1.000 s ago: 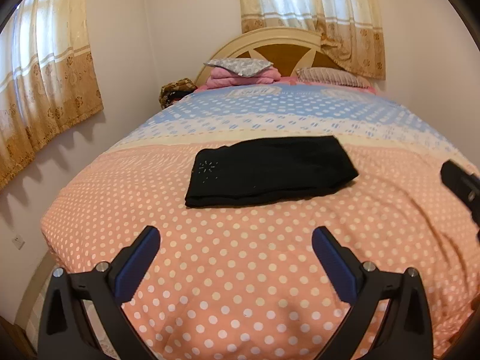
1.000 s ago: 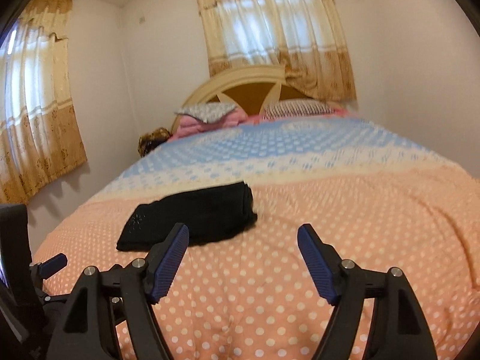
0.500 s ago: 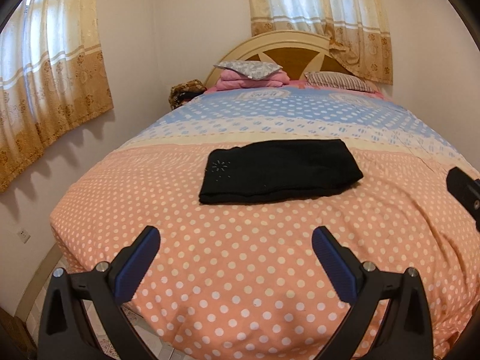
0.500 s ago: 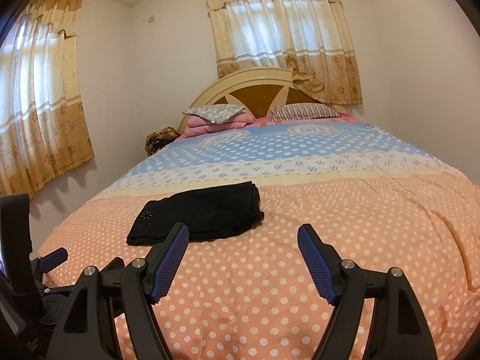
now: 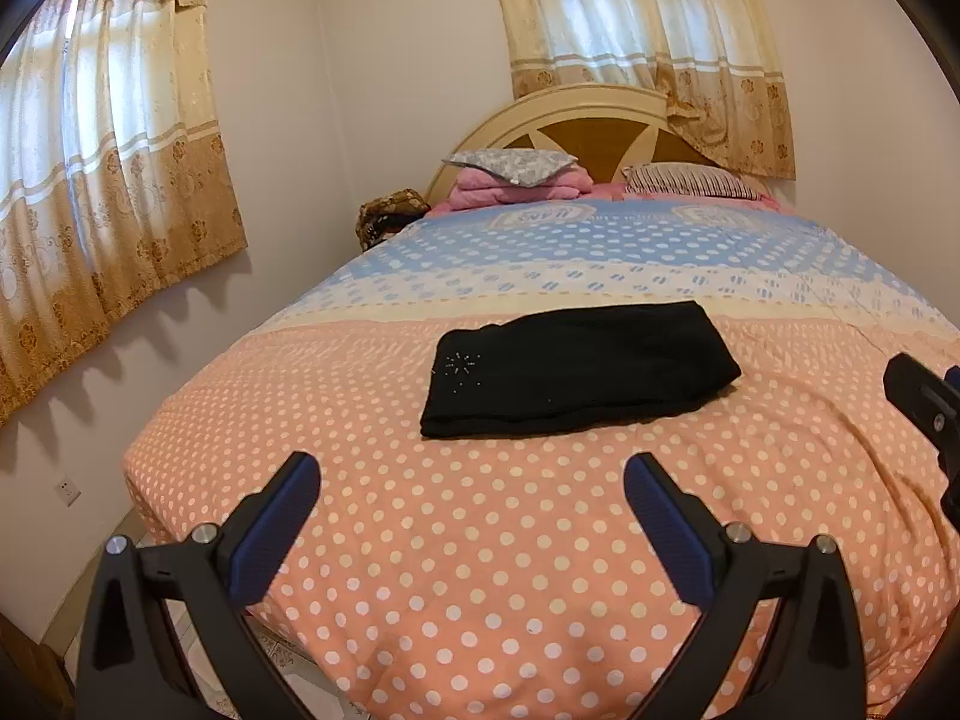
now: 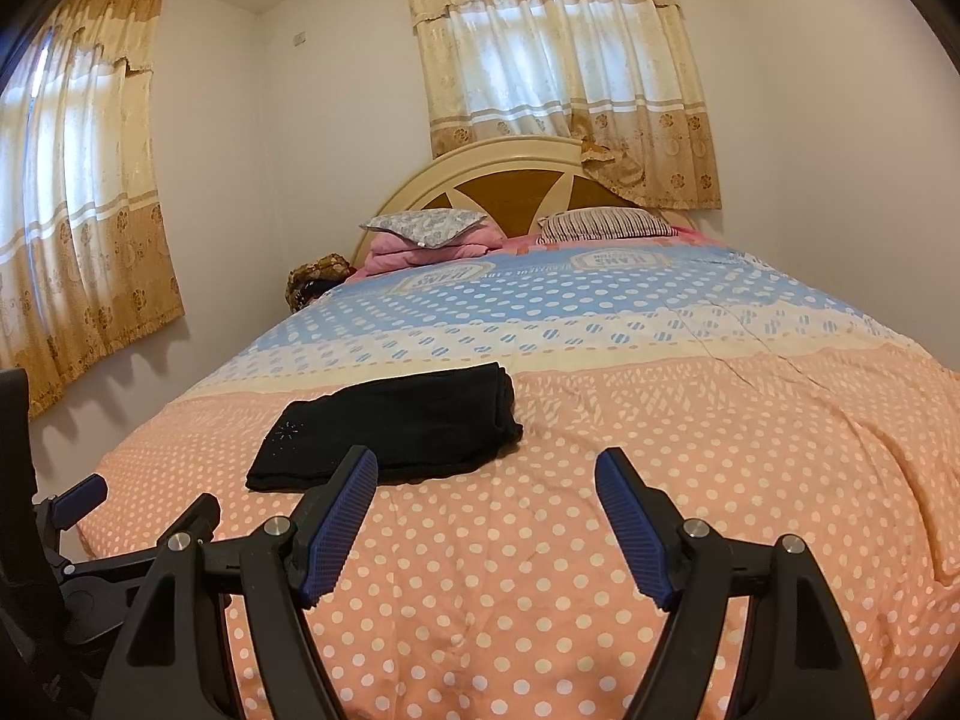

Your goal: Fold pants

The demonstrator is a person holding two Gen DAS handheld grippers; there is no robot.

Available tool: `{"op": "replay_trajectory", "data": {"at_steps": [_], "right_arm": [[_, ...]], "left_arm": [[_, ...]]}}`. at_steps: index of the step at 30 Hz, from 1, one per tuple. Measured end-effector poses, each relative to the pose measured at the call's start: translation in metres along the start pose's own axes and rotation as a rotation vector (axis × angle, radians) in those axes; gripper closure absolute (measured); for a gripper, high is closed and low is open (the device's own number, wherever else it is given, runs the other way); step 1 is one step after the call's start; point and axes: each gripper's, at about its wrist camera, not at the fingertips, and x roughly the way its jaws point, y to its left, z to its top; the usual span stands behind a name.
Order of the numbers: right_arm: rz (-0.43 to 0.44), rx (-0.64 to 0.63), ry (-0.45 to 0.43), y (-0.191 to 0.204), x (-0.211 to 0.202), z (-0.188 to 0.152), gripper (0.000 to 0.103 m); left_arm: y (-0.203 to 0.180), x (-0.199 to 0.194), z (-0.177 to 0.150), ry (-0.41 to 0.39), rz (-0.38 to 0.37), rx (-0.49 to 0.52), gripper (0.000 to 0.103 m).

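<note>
Both hand-held grippers retreated; pants (folded) lie flat.

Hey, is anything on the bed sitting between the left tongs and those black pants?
Nothing visible. Only bare polka-dot bedspread lies between the open left tongs and the folded black pants. The pillows sit far behind, by the headboard.
</note>
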Motion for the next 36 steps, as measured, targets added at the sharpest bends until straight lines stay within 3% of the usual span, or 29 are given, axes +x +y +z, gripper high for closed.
{"op": "replay_trajectory", "data": {"at_steps": [36], "right_arm": [[-0.004,0.013,0.023,-0.0017,0.0041,-0.0043,0.026]], "left_arm": [[-0.0065,-0.0010,-0.0019,0.026,-0.008,0.002,0.000]]}}
